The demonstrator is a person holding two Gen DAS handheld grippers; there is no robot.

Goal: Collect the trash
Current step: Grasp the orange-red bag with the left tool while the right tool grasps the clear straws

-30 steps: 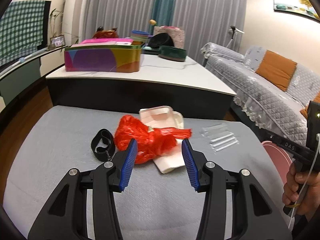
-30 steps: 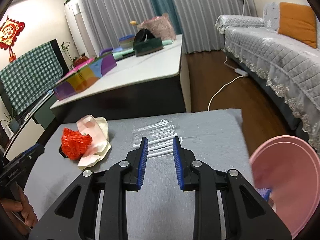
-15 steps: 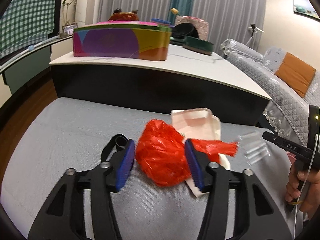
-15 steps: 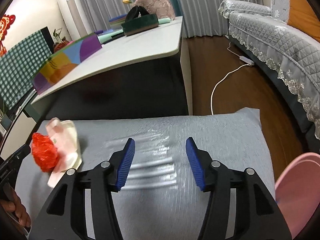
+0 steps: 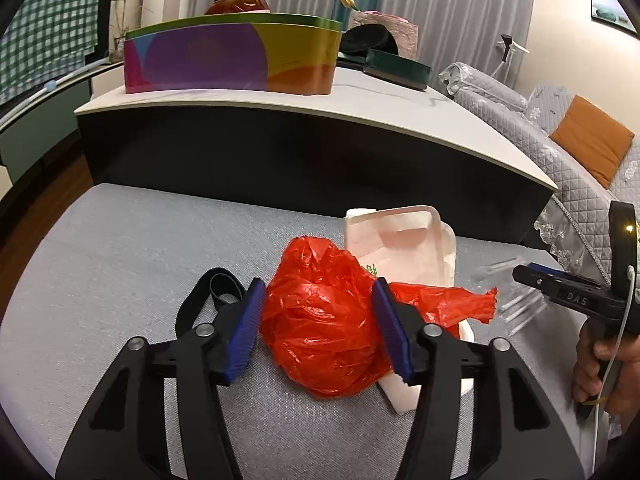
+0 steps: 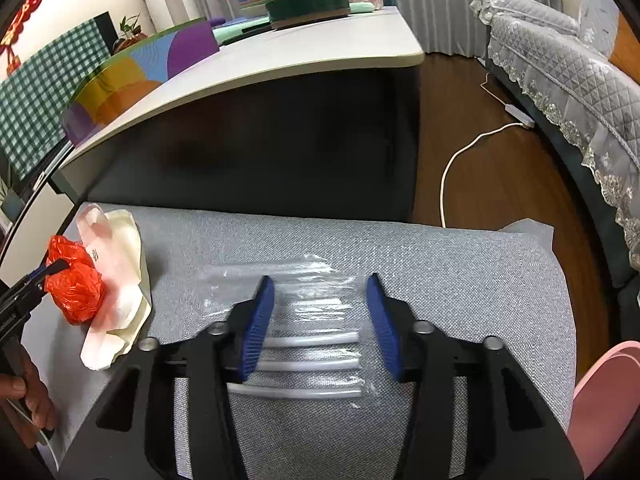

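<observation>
Between the left gripper's (image 5: 318, 312) closing fingers sits a crumpled, glossy red bag (image 5: 320, 328), barely touched.

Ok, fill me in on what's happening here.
A person is clearing trash off a grey pad with two tools. The left hand-held gripper straddles a crumpled red bag, its jaws closing on it. The right hand-held gripper straddles a clear straw packet, jaws also closing. Neither is lifted yet.
</observation>
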